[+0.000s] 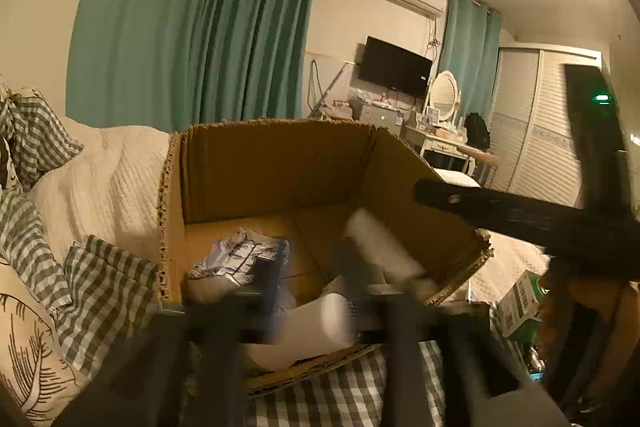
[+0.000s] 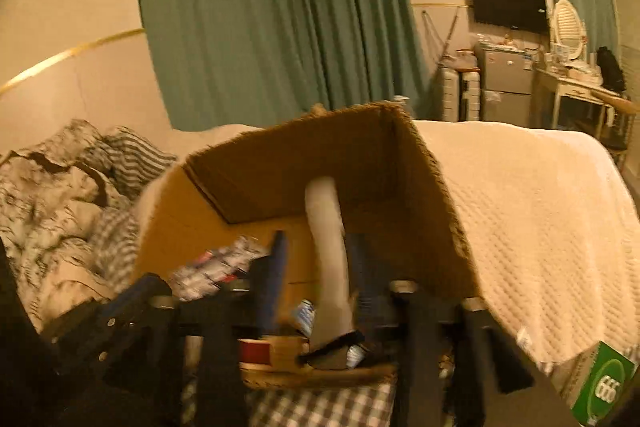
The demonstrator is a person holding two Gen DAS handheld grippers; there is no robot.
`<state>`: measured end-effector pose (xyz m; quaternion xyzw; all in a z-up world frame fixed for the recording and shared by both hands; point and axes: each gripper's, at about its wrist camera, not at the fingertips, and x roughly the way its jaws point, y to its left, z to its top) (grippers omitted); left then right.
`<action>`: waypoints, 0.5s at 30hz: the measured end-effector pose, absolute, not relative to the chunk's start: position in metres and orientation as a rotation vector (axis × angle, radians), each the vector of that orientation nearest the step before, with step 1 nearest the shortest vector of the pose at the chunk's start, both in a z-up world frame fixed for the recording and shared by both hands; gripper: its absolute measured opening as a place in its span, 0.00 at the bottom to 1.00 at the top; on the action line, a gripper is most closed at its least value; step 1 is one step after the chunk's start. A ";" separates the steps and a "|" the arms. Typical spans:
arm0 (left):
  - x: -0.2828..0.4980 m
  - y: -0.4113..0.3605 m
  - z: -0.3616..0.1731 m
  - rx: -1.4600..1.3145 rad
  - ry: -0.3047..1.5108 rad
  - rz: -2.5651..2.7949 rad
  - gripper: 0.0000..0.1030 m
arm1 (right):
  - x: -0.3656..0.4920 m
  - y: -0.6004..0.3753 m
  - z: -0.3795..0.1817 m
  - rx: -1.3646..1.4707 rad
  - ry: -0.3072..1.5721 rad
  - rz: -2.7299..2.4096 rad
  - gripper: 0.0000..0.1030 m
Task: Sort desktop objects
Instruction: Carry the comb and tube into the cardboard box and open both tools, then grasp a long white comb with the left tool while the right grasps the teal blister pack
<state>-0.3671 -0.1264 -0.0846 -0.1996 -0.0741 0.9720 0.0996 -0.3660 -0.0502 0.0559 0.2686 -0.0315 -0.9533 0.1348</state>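
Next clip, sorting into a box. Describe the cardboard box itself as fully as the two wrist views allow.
The cardboard box is plain brown corrugated board, open-topped, with ragged, frayed upper edges as if the flaps were torn off. It stands upright on a bed, its far side against a white quilted cover, its near edge over checked fabric. Inside lie a printed silvery packet and white cylindrical items, blurred.

From my left wrist view, the cardboard box (image 1: 280, 167) is open on top, with bare floor toward its far wall at twelve o'clock. A crumpled packet (image 1: 240, 259) blocks nine o'clock, a white tube (image 1: 384, 247) two o'clock. The other gripper's black arm (image 1: 520, 215) crosses at three. The box's right wall (image 2: 432, 207) fences my right fingers (image 2: 368, 267).
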 end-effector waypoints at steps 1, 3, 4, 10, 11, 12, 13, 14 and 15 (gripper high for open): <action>-0.366 -0.125 -0.084 -0.588 -0.213 2.877 0.93 | -0.356 -0.044 0.060 0.756 -0.082 -2.787 0.58; -0.359 -0.122 -0.080 -0.510 -0.209 2.897 1.00 | -0.332 -0.029 0.069 0.729 -0.041 -2.836 0.59; -0.355 -0.119 -0.077 -0.484 -0.194 2.888 1.00 | -0.318 -0.022 0.073 0.719 -0.016 -2.869 0.62; -0.348 -0.072 -0.079 -0.654 -0.113 2.583 1.00 | -0.223 0.045 0.059 0.898 0.031 -3.027 0.72; -0.348 -0.062 -0.081 -0.693 -0.110 2.529 1.00 | -0.210 0.058 0.050 0.970 0.019 -3.046 0.72; -0.346 -0.051 -0.085 -0.706 -0.104 2.475 1.00 | -0.198 0.072 0.040 1.040 -0.001 -3.061 0.72; -0.345 -0.039 -0.091 -0.729 -0.082 2.449 1.00 | -0.186 0.086 0.027 1.117 -0.027 -3.076 0.72; -0.346 -0.030 -0.097 -0.765 -0.051 2.450 1.00 | -0.177 0.097 0.016 1.167 -0.063 -3.091 0.73; -0.348 -0.019 -0.104 -0.804 -0.010 2.455 1.00 | -0.170 0.105 0.006 1.203 -0.099 -3.099 0.76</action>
